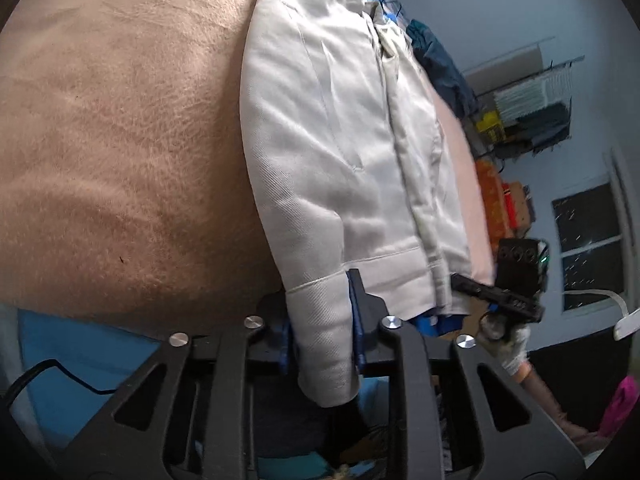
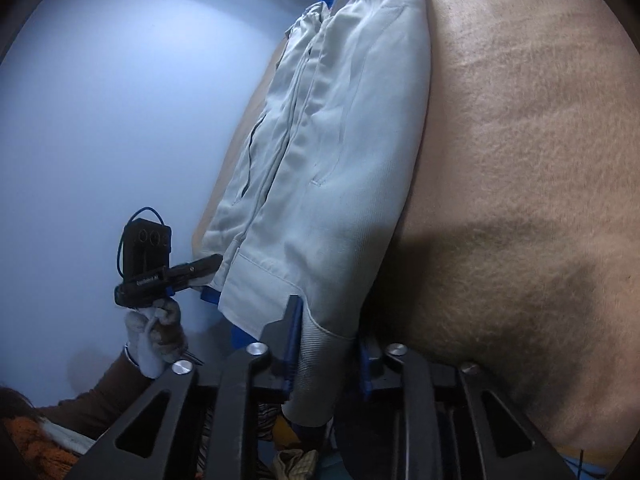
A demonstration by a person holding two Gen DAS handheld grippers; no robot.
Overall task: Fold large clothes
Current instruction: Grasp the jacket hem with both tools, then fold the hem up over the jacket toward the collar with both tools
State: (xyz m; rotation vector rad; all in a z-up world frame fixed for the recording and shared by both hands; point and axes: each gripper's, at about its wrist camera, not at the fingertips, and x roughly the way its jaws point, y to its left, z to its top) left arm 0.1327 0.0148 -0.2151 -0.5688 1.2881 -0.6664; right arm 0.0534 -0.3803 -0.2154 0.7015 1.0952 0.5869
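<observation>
A tan fleece blanket (image 1: 120,140) covers the bed, rippled with shallow creases. Beyond its far edge, a dark blue garment (image 1: 440,68) lies heaped, cluttered wire shelving (image 1: 532,108) stands against a pale blue wall (image 1: 500,8), beside a dark window (image 1: 588,240).

Jacket on the blanket, a gripper at each lower corner.
The jacket (image 1: 340,152) lies along the blanket's (image 1: 120,140) edge; left gripper (image 1: 320,320) and right gripper (image 2: 326,344) each clamp a jacket cuff at its near end.
</observation>
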